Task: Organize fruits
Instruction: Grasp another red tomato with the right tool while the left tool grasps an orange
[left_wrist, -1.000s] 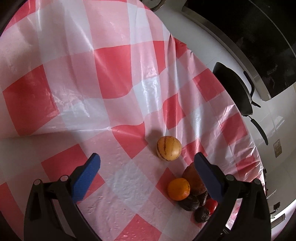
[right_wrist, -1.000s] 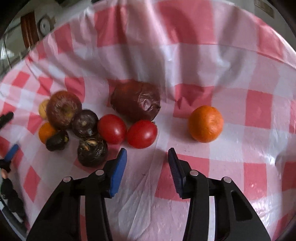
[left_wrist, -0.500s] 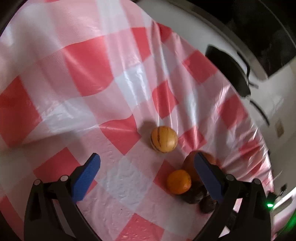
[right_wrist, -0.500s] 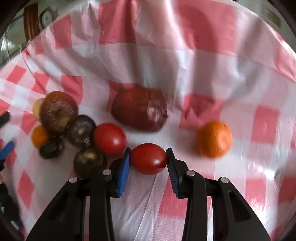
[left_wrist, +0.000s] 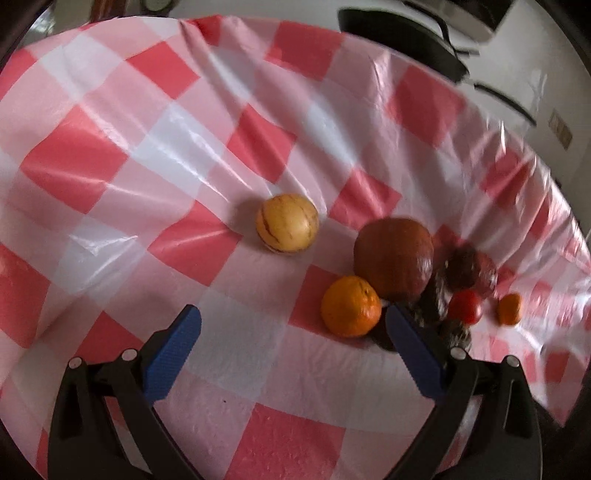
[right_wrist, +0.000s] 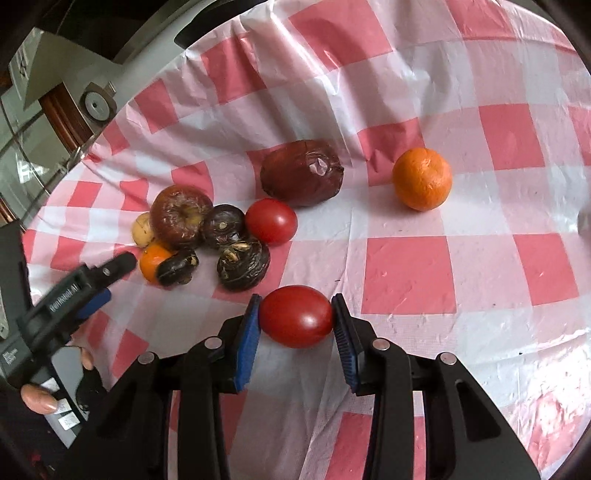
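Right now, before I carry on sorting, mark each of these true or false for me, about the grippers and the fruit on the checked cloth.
1. The right gripper is shut on a red tomato. True.
2. The left gripper holds an orange. False: its fingers stand wide apart with nothing between them; the near orange lies on the cloth.
3. A second tomato lies beside the dark fruits. True.
4. The lone orange touches the big dark red fruit. False: bare cloth separates them.
5. The yellow striped fruit sits in a bowl. False: it lies on the cloth.
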